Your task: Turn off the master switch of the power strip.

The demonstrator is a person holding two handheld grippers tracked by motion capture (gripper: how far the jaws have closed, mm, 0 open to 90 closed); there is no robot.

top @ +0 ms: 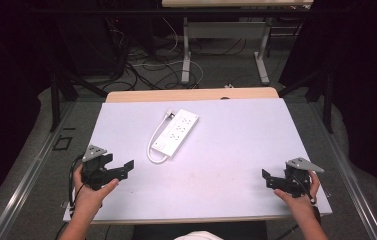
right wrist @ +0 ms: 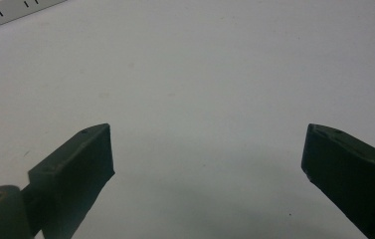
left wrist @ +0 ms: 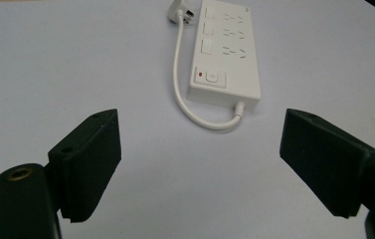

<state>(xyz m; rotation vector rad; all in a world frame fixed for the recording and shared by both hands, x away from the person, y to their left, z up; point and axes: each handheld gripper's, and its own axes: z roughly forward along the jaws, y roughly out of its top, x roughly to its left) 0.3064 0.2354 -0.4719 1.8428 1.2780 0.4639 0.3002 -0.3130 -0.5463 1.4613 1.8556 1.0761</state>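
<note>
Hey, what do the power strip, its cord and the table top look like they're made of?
Power strip: looks like hard white plastic, smooth with a slight sheen, moulded sockets and a button beside a red light.
Cord: likely white rubbery or vinyl sheathing, since it bends in a soft loop.
Table top: a matte pale sheet, maybe laminate or board, over a wood-coloured edge at the far side; hard to say which.

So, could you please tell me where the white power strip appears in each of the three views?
High view: the power strip lies diagonally at the table's centre, towards the far edge.
Left gripper view: the strip sits at top centre, beyond the open jaws.
Right gripper view: just a corner with socket slots shows at the top left edge.
Shared landmark: the white tabletop.
</note>
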